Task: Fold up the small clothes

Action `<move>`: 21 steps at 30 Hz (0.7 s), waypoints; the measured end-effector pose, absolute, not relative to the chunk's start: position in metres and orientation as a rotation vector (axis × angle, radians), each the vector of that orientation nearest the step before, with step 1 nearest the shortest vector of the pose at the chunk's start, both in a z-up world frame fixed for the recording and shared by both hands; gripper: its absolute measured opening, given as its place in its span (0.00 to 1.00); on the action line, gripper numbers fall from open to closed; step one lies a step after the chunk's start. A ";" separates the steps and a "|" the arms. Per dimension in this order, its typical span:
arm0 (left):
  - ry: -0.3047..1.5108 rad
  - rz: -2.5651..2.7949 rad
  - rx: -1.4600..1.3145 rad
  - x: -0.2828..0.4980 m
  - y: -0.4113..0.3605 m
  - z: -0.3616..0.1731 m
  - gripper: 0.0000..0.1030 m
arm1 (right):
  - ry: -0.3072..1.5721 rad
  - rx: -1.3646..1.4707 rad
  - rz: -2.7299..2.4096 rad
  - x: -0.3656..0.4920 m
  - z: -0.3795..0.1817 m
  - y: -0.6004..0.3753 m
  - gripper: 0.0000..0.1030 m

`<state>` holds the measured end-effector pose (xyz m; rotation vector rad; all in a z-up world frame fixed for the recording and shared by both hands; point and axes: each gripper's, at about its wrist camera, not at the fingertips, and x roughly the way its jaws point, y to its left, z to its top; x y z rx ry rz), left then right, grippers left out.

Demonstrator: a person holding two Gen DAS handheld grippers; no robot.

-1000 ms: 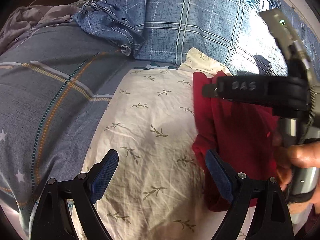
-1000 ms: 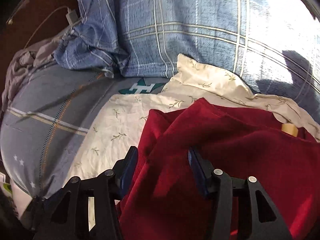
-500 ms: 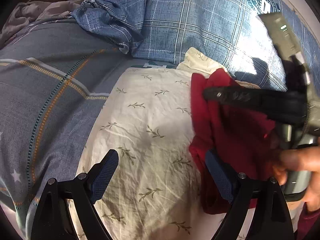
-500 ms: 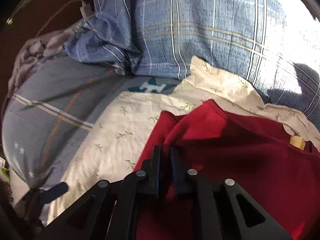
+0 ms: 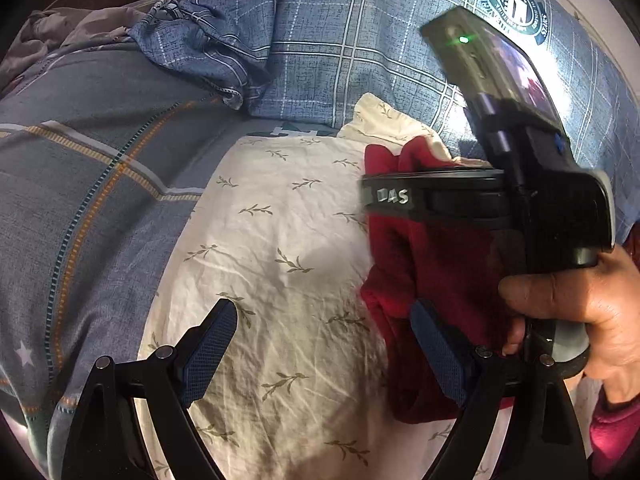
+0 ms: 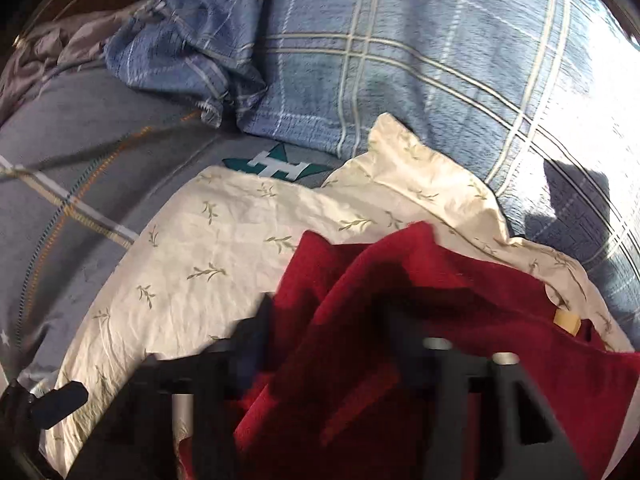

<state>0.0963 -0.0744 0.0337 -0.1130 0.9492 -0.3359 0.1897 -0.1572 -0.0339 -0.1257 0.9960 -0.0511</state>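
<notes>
A dark red garment (image 5: 440,264) lies on a cream leaf-print cloth (image 5: 288,240) spread over the bed. In the left wrist view my right gripper (image 5: 372,200) reaches in from the right, held by a hand (image 5: 568,304), and sits over the garment's left edge. In the right wrist view the red garment (image 6: 400,272) is bunched up between the blurred fingers of my right gripper (image 6: 328,344), which is shut on that fold. My left gripper (image 5: 322,316) stands open low over the cream cloth, its right finger (image 5: 436,352) beside the garment's near edge and nothing between the pads.
A blue plaid pillow (image 5: 340,40) lies beyond the cream cloth (image 6: 224,248). Grey plaid bedding (image 5: 80,200) fills the left side, with a crumpled grey cloth (image 5: 60,28) at the far left. A tan tag (image 6: 566,322) shows on the red garment's right part.
My right gripper went from open to shut on the red garment's left edge, then shifted a little with the fold pulled up. My left gripper stayed open in place.
</notes>
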 end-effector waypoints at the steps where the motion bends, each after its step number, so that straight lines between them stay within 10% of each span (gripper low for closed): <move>1: 0.947 -0.353 -0.128 0.096 -0.074 0.035 0.86 | 0.984 -0.087 -0.031 0.187 -0.030 -0.163 0.19; 21: 0.863 -0.565 -0.065 0.088 -0.113 0.045 0.86 | 0.867 0.228 0.139 0.148 0.028 -0.224 0.15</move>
